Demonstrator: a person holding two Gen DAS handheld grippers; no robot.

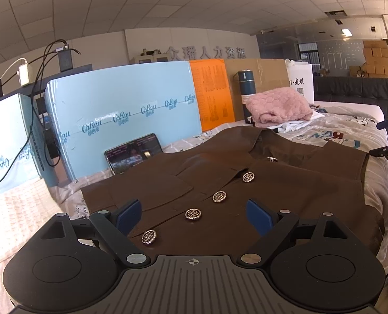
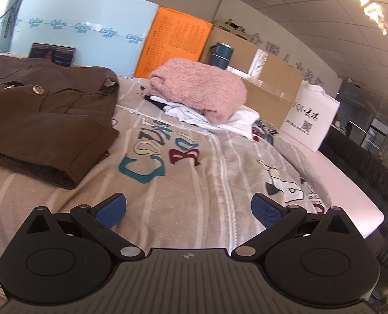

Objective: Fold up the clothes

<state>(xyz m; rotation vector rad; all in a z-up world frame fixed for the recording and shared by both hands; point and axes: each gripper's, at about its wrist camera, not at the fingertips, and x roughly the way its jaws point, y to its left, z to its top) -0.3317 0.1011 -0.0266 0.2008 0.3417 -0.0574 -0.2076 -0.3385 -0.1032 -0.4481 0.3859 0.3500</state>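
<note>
L hand-held gripper [image 1: 194, 216] spread over brown jacket [image 1: 246, 183]; R hand-held gripper [image 2: 188, 213] spread, jacket far-left.

Brown jacket [image 2: 44, 120] cut by the left edge; white garments [image 2: 194, 116] mostly under pink sweater [image 2: 199, 91].
</note>
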